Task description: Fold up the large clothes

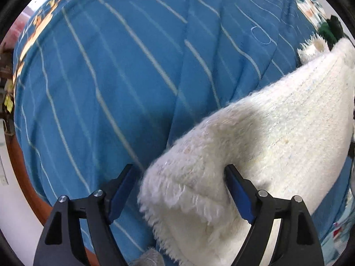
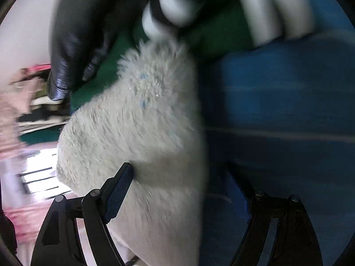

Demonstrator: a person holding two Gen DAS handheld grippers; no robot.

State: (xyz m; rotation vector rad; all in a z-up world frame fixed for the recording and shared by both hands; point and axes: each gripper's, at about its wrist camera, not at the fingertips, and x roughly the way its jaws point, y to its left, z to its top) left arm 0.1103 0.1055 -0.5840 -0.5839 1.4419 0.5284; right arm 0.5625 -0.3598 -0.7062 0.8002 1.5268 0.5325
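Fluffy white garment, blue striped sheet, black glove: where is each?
Fluffy white garment (image 1: 255,137), left wrist view, its broad middle.
Blue striped sheet (image 1: 99,77), left wrist view, bare stretch.
Black glove (image 2: 73,40), right wrist view, its back.

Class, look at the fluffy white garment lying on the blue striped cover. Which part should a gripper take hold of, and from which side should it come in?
Probably the rounded folded end of the white garment, which bulges between the open fingers of the left gripper. Come in along the blue striped cover from that near end: the doubled fleece there is thick enough to pinch, while the flat ribbed middle offers no edge.
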